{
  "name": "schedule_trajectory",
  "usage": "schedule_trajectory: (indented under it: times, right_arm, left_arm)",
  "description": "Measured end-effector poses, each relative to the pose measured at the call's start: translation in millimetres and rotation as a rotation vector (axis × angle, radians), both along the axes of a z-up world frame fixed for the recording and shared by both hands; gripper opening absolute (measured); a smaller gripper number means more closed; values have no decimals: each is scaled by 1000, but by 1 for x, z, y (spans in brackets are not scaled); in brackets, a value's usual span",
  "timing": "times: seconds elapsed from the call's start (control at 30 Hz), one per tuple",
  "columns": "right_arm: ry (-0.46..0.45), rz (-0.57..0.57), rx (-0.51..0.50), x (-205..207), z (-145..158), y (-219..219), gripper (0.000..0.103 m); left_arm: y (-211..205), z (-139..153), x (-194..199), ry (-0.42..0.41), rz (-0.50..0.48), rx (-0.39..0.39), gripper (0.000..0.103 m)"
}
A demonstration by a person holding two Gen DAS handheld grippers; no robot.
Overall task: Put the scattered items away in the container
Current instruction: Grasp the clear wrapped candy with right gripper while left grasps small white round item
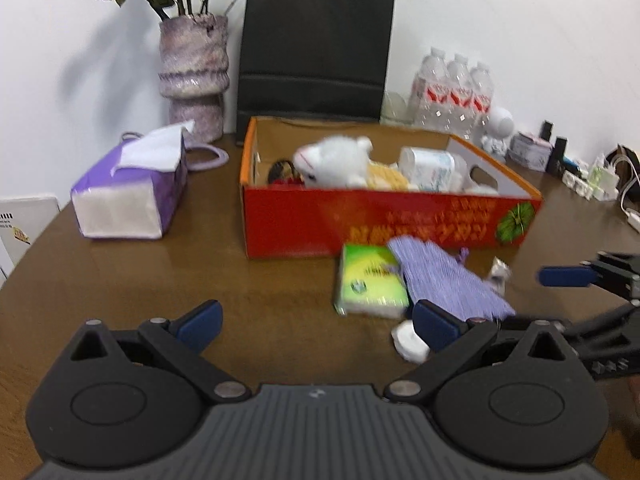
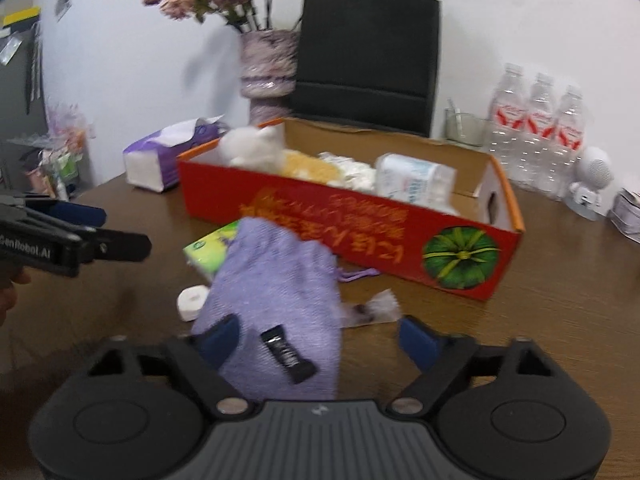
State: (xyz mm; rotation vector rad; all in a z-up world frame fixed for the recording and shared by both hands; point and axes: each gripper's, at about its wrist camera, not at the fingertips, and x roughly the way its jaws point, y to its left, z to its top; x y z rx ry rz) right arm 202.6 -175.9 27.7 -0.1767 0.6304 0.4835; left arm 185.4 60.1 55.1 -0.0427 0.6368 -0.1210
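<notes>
Scattered items [image 2: 276, 280] lie on brown table [image 1: 120, 280] — white wall [image 1: 500, 20] behind.

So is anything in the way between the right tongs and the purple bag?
Nothing visible is. The purple bag already lies partly between the open right tongs, with only a small black packet resting on top of it.

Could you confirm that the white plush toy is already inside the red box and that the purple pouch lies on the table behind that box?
Not quite: the purple pouch lies on the table in front of the red box, on the side nearer the tools, not behind it; the right wrist view shows this most clearly. The white plush toy is indeed already inside the box.
</notes>
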Motion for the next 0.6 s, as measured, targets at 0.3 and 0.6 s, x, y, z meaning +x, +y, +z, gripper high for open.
schedule_trajectory:
  times: [0.3, 0.6]
  right_arm:
    - [33, 31, 29, -4, -6, -2, 13]
    - [31, -58, 97, 0, -3, -33, 13]
  left_arm:
    - [-24, -16, 2, 36, -60, 14, 103]
    - [-44, -22, 6, 15, -113, 92, 92]
